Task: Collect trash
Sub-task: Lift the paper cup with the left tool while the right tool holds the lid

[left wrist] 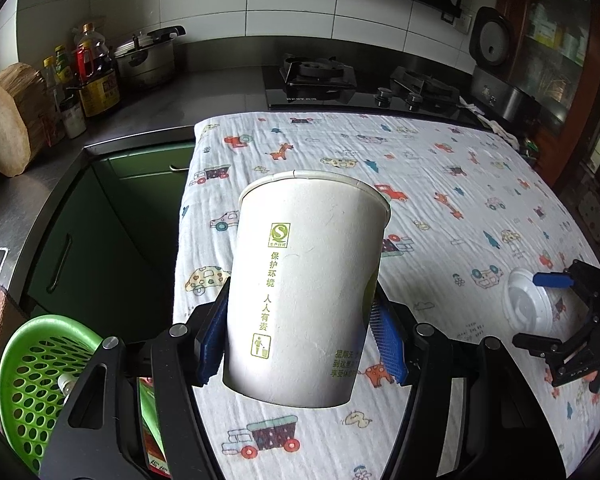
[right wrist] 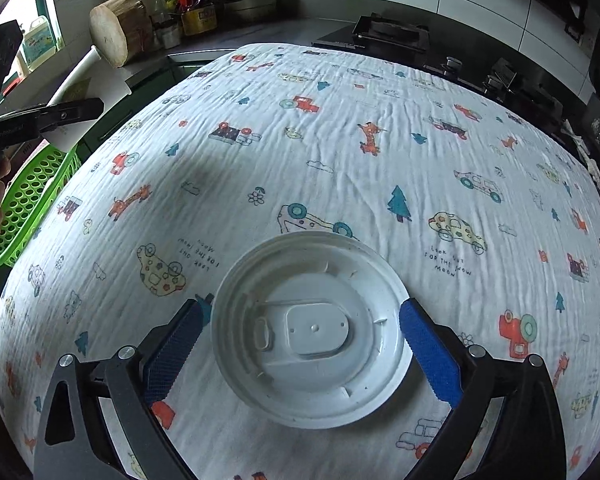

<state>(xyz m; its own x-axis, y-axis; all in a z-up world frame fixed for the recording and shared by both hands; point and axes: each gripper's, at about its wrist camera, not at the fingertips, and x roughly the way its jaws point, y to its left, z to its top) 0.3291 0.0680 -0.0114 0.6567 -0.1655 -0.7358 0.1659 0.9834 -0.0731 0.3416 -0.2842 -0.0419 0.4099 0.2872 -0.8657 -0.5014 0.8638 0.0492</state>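
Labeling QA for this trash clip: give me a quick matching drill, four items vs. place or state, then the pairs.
Things:
1. paper cup
2. plastic lid
3. green basket
4. wooden block

Places or states:
A. on the dark counter by the bottles
B. clamped in the left gripper
C. beside the table edge, off the printed cloth
D. flat on the cloth between the open right gripper fingers

Pairs: 1-B, 2-D, 3-C, 4-A

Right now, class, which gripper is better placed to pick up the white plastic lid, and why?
Right. The right gripper is open, its jaws either side of the white plastic lid on the cloth. The left gripper is already clamped on the paper cup.
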